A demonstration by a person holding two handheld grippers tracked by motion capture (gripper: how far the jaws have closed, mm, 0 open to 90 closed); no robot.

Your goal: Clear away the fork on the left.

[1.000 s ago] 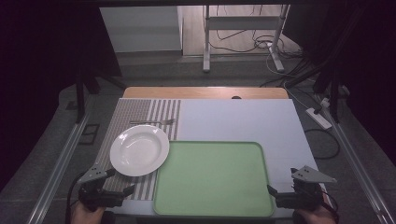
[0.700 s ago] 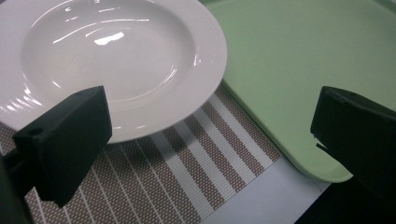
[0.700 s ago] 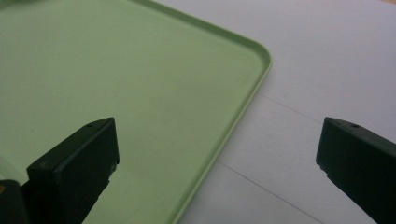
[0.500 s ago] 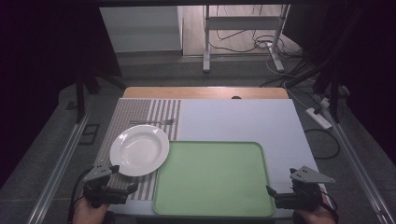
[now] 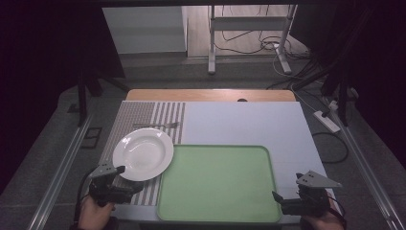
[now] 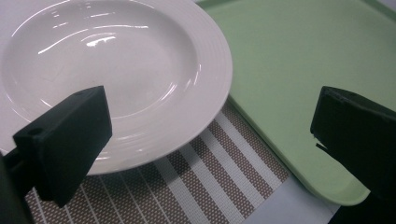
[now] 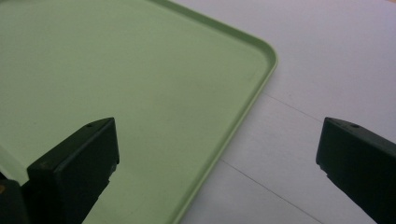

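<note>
Seen from the high view, a white plate [image 5: 143,154] sits on a striped placemat [image 5: 143,120] at the left of the tabletop [image 5: 249,120], its right edge just over the rim of an empty green tray [image 5: 218,184], while a fork [image 5: 155,125] lies on the placemat beyond the plate. The left gripper [image 5: 129,187] — held in a hand [image 5: 93,213] at the tabletop's near-left corner — points toward the plate's near rim; the right gripper [image 5: 277,199], held in the other hand [image 5: 325,219], rests at the tray's near-right corner. In the left gripper view, the left gripper [image 6: 210,154] stands released, jaws wide apart, one jaw in front of the plate [image 6: 116,70] and the other over the tray [image 6: 303,60], with the placemat [image 6: 196,186] between them. In the right gripper view, the right gripper [image 7: 215,172] is likewise released and grasps nothing — one jaw above the tray [image 7: 116,79], the other above the pale tabletop [image 7: 327,70].
</note>
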